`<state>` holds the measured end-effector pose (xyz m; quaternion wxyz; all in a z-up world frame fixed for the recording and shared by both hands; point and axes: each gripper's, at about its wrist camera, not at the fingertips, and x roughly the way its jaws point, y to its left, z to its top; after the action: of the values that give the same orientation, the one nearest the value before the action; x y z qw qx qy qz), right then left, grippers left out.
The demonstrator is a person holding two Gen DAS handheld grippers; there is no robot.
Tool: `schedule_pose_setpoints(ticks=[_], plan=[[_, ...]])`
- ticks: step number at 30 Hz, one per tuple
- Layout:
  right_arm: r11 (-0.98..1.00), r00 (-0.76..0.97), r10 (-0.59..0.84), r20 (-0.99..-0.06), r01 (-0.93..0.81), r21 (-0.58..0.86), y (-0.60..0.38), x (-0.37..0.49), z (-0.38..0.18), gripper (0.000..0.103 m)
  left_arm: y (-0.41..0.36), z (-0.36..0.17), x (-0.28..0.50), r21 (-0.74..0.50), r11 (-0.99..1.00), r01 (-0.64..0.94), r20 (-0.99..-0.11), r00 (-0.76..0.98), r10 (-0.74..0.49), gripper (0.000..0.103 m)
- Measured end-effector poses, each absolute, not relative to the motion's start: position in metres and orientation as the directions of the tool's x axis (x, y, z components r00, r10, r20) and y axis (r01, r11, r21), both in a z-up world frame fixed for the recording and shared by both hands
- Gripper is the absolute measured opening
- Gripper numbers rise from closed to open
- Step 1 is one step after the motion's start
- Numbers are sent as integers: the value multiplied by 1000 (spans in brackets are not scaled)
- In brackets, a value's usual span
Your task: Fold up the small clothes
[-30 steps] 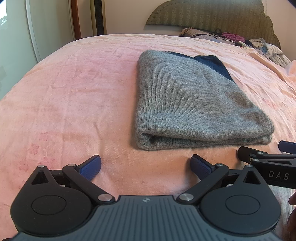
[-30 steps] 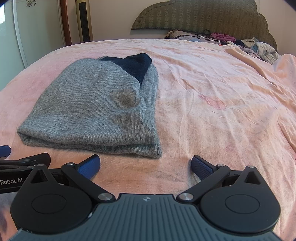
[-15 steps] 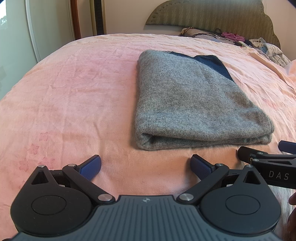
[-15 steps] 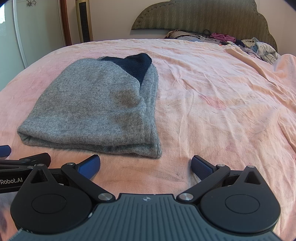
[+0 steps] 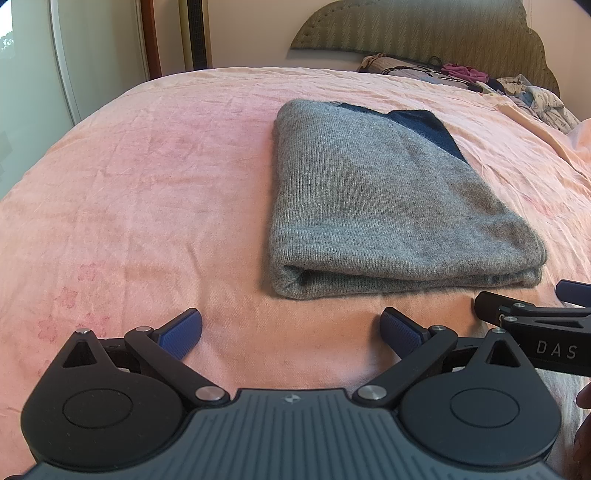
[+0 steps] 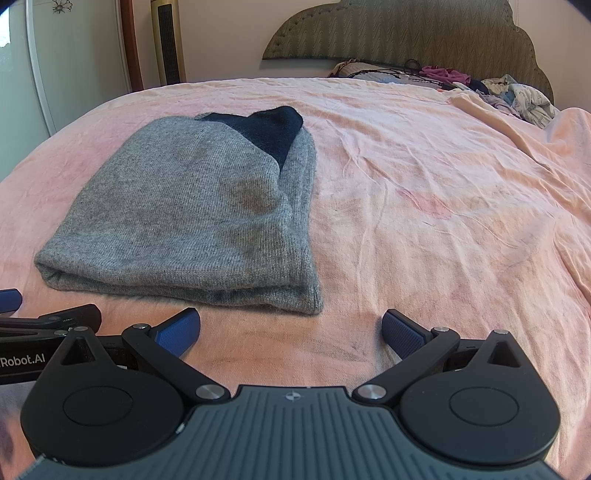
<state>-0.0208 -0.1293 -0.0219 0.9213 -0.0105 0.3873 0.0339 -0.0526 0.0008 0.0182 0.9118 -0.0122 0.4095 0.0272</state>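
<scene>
I see the bed (image 5: pixel 147 177) covered by a wrinkled pink sheet (image 6: pixel 424 206) with faint flower prints at my 8 o'clock in the left view. A folded grey sweater (image 5: pixel 388 206) with a dark blue part lies flat on it. At 1 o'clock, against the headboard (image 6: pixel 406 33), sits a heap of loose clothes (image 6: pixel 517 96).

Nothing visibly changes between the earlier pictures and now. In both wrist views the left tongs (image 5: pixel 290 328) and the right tongs (image 6: pixel 291 328) sit where they did a second ago, their blue pads just as wide apart and short of the folded grey sweater (image 5: pixel 388 206), whose outline and creases on the pink bed (image 5: pixel 147 192) match the earlier ones.
</scene>
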Motion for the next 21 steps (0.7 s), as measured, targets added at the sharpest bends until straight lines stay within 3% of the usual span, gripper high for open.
schedule_pose_setpoints(ticks=[21], plan=[[998,697,52,-715,-68,7,-129,-22,-22,103,0,17,-51,0,999,-54,-754,656,36,103]])
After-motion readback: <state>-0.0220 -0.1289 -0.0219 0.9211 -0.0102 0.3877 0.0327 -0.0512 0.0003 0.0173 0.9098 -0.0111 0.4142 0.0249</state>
